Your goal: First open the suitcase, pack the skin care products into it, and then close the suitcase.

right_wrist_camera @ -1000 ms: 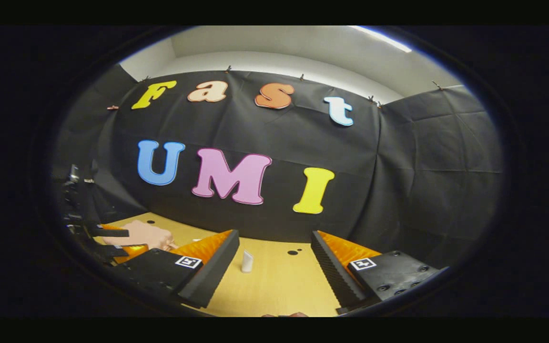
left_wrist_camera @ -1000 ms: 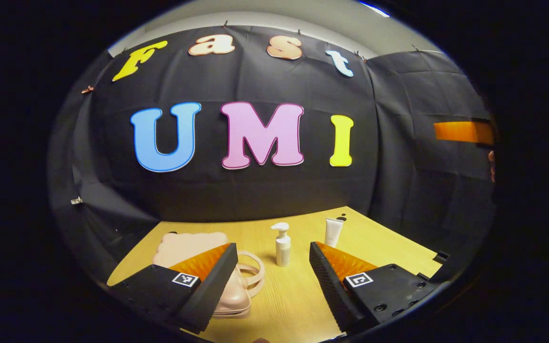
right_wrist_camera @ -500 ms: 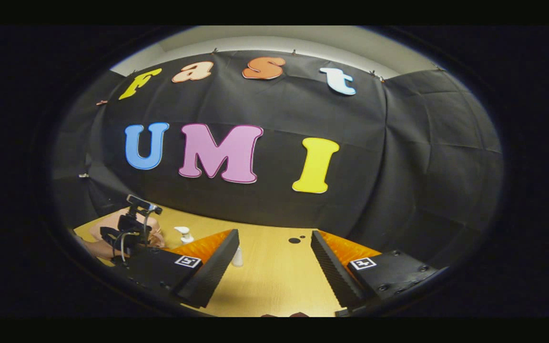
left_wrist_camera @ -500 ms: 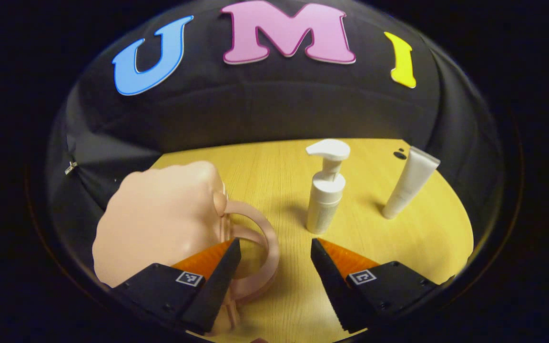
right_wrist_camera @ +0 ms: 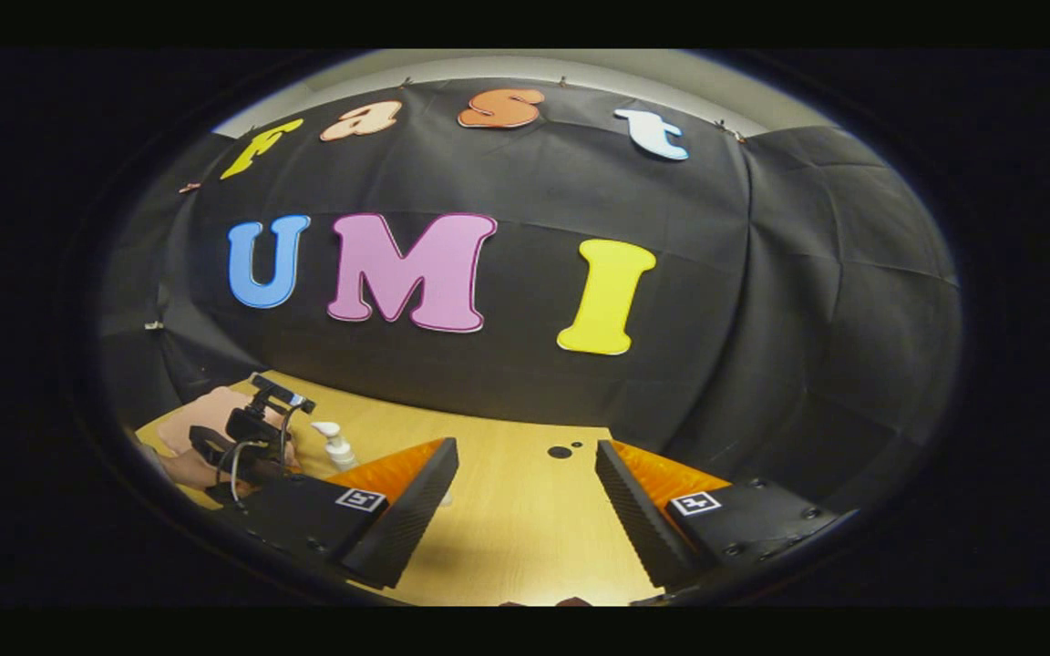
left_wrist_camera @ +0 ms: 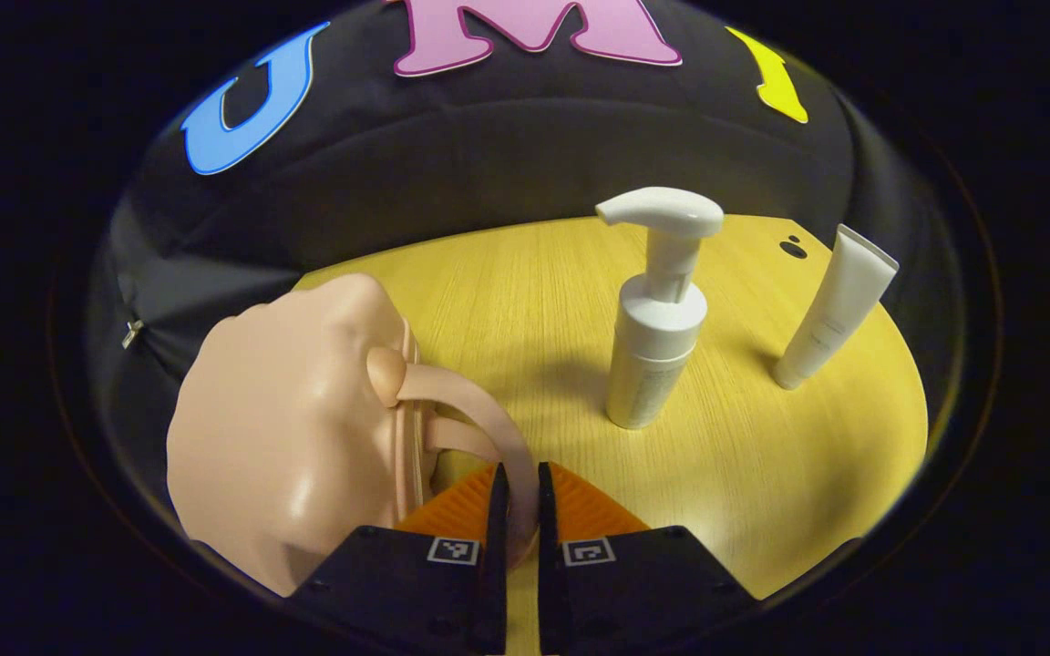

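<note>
A small pink suitcase (left_wrist_camera: 279, 428) lies closed on the wooden table (left_wrist_camera: 762, 456) in the left gripper view. Its loop handle (left_wrist_camera: 479, 415) arches toward me, and my left gripper (left_wrist_camera: 518, 510) is shut on that handle's near end. To the right stand a white pump bottle (left_wrist_camera: 657, 346) and, farther right, a white tube (left_wrist_camera: 835, 310), both upright. In the right gripper view my right gripper (right_wrist_camera: 525, 497) hangs open over bare table (right_wrist_camera: 516, 538) with nothing between its fingers. Far left there, the left gripper (right_wrist_camera: 252, 437) sits by the suitcase (right_wrist_camera: 206, 410), with the pump bottle (right_wrist_camera: 335, 446) beside it.
Black cloth walls close the table at the back and on both sides. A small dark hole (left_wrist_camera: 794, 246) marks the tabletop near the far right corner, and it shows as the dark hole (right_wrist_camera: 560, 452) ahead of my right gripper.
My left gripper dropped toward the table, came up to the suitcase handle and shut on it. My right gripper tilted slightly and stayed open.
</note>
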`<state>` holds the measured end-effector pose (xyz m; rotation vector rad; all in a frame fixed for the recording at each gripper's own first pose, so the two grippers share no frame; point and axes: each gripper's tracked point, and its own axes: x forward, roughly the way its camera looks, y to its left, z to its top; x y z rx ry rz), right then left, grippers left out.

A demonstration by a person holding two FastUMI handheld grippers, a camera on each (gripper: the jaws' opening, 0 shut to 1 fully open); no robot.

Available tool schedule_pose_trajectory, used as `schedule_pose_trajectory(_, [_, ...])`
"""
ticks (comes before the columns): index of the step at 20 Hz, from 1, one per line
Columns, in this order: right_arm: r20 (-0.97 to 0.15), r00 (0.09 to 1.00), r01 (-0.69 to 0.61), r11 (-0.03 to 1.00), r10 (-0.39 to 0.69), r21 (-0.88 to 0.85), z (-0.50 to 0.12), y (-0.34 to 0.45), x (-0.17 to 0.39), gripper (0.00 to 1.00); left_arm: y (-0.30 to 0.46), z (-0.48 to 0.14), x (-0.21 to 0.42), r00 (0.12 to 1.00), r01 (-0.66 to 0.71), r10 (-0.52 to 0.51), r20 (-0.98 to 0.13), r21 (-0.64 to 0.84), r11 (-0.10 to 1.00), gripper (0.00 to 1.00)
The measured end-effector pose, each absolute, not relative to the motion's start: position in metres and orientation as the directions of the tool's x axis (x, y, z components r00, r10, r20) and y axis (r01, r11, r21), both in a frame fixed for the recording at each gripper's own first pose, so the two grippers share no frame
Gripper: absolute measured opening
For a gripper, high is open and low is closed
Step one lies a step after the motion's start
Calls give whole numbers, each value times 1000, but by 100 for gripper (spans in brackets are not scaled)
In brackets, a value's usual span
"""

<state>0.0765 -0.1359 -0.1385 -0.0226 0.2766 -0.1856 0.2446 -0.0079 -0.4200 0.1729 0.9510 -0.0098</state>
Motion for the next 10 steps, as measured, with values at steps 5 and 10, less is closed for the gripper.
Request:
schedule_pose_trajectory(5, [-254,950,176,983,-182,-45,-131,-111,85,97,2,-316,244,650,107,-57,-758,17,994,12])
schedule_pose_trajectory(10, [-229,963,142,990,-140,-6,-122,-73,105,96,113,-186,234,754,50,-29,-656,13,999,12])
